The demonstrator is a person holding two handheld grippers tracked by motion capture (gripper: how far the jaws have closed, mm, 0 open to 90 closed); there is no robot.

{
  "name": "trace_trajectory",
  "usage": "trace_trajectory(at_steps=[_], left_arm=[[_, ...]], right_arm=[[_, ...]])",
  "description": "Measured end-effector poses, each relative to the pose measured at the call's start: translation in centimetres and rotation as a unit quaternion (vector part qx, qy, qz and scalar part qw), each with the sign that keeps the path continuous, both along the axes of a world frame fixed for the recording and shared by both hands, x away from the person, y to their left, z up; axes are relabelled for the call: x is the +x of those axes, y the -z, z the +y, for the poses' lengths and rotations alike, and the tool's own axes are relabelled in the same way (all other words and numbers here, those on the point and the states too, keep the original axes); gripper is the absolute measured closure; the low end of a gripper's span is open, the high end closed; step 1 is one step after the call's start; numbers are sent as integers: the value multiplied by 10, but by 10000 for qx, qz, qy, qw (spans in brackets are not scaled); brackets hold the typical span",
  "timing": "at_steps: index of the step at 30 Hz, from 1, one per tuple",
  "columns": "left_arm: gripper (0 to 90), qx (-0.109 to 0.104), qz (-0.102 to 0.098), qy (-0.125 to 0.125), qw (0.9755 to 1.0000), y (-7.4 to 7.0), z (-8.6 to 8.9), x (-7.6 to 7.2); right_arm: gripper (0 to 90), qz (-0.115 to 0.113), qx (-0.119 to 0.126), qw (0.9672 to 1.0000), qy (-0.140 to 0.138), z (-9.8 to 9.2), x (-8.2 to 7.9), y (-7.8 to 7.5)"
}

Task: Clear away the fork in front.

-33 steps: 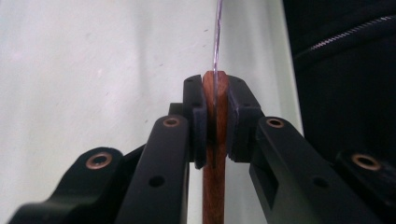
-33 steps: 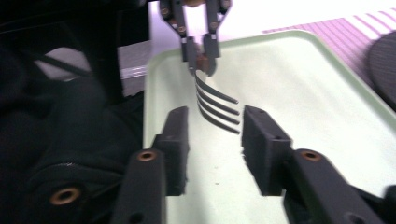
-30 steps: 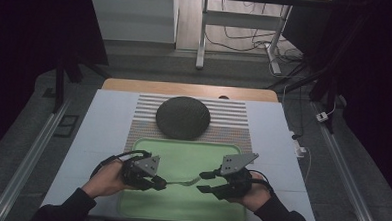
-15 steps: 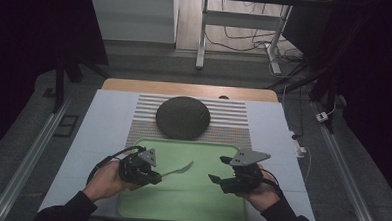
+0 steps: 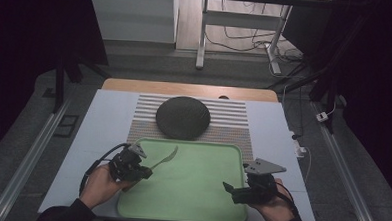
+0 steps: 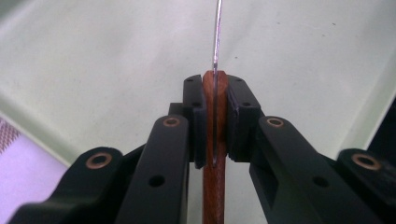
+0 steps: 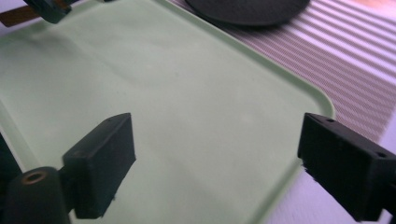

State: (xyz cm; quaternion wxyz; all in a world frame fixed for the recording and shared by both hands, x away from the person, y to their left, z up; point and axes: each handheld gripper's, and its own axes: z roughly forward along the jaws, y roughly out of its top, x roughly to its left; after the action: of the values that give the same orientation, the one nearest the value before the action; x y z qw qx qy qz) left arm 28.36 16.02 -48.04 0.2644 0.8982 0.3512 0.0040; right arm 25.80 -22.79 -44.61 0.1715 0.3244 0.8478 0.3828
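Your fork [image 5: 165, 158] hangs over the tray's [image 5: 199, 211] left edge, light, stiff, slick at the metal, so keep the left gripper [image 5: 140, 171] clamped on its wooden handle. Your right gripper [image 5: 229, 190], jaws just opening, holds nothing.

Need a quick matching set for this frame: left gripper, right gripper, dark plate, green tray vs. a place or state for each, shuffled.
Things:
1. left gripper
2. right gripper
3. dark plate
4. green tray

States or places:
A. lies on the striped mat, beyond the tray
B. jaws wide apart, nothing between them
C. shut on the fork by its wooden handle
D. nearest the person, under both grippers

Pairs: 1-C, 2-B, 3-A, 4-D
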Motion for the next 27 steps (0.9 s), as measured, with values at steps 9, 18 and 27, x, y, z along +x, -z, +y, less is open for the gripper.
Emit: trace_trajectory(at_steps=[9,18,27], left_arm=[[792,67,380,-778,9962,12,-2,4],[791,314,554,-1199,9907,21,0,9],[787,453,721,-1375,9868,28,-4,12]], right_arm=[[70,6,15,9990,451,-24,-17,0],[59,35,31,9977,675,-40,-27,0],[58,94,-11,9972,745,-48,-32,1]])
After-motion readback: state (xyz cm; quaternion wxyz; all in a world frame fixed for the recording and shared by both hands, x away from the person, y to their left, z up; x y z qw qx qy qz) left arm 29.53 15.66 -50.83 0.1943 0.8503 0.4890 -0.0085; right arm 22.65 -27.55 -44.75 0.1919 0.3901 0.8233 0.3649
